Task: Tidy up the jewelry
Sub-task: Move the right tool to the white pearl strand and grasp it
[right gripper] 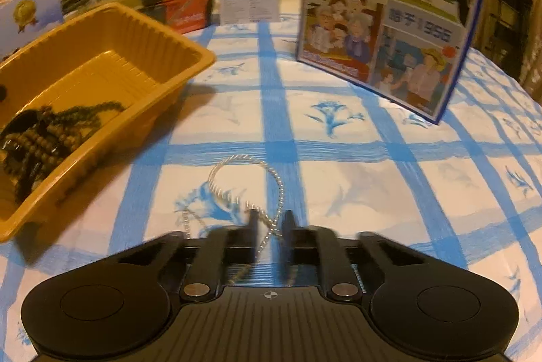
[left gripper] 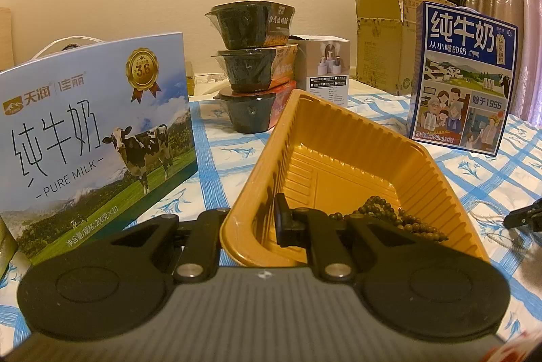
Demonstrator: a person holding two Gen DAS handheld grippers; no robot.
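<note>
A yellow plastic tray (left gripper: 359, 138) sits on the blue-checked tablecloth and holds dark brown bead strings (left gripper: 386, 216). My left gripper (left gripper: 250, 223) has one finger outside and one inside the tray's near wall, shut on that wall. In the right wrist view the tray (right gripper: 142, 33) is at the left with the beads (right gripper: 44, 138) inside. A silver twisted chain (right gripper: 237, 185) lies on the cloth. My right gripper (right gripper: 269, 226) is open, its fingers straddling the chain's near end.
A light-blue milk carton box (left gripper: 91, 138) stands left of the tray. Three stacked black bowls (left gripper: 254, 70) and a small white box (left gripper: 327, 70) stand behind it. A dark-blue milk box (right gripper: 393, 9) stands at the right. Cardboard boxes (left gripper: 382, 36) are at the back.
</note>
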